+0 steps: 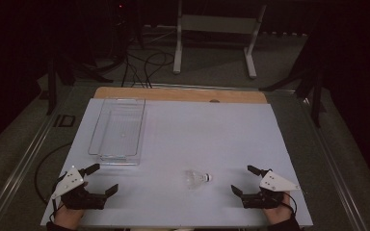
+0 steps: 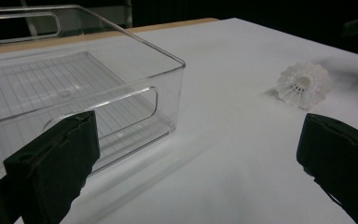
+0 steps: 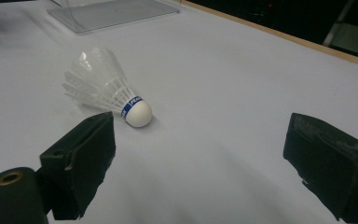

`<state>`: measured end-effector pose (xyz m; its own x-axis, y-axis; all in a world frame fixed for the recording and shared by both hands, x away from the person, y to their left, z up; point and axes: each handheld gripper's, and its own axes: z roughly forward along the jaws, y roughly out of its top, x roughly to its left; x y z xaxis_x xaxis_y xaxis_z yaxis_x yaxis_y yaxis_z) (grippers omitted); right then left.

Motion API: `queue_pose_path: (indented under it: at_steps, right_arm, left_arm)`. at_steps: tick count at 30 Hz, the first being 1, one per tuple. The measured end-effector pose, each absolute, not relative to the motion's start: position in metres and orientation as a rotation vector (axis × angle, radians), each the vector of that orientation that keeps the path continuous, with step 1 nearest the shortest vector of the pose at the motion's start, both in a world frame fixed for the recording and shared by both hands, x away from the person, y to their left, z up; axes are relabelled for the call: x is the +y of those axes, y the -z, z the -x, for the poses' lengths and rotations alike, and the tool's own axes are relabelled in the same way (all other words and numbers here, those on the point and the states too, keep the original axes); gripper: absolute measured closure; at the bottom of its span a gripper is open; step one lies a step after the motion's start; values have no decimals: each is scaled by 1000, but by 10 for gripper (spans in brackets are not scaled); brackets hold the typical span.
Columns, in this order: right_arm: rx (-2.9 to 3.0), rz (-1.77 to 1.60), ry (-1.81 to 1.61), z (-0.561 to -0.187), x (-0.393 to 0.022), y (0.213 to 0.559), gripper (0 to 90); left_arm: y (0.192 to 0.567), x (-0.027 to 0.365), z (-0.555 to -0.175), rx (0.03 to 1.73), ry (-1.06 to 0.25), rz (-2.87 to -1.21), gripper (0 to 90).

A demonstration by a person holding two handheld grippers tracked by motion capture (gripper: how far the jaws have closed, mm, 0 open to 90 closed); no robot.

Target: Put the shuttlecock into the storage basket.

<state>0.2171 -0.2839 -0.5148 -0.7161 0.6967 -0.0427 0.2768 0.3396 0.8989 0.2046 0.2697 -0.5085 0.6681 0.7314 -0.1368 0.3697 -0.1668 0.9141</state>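
White shuttlecock, one clear bin, two tools

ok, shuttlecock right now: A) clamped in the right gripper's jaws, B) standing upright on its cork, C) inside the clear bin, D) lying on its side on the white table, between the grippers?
D. The shuttlecock lies on its side on the white table, apart from the clear bin. It is nearer the right gripper, whose jaws stand open and off it; the left gripper is open too.
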Motion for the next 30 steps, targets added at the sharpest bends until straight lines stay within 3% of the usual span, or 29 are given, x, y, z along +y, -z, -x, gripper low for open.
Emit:
queue_pose_path:
  at_steps: [13,30]
  right_arm:
    - [2192,-854,-1355,-217,-283,515,89]
    - [2208,-856,-1355,-217,-282,515,89]
  left_arm:
    - [485,270,-207,860,-429,-1872,0]
    - [472,259,-213,870,-361,-2000,0]
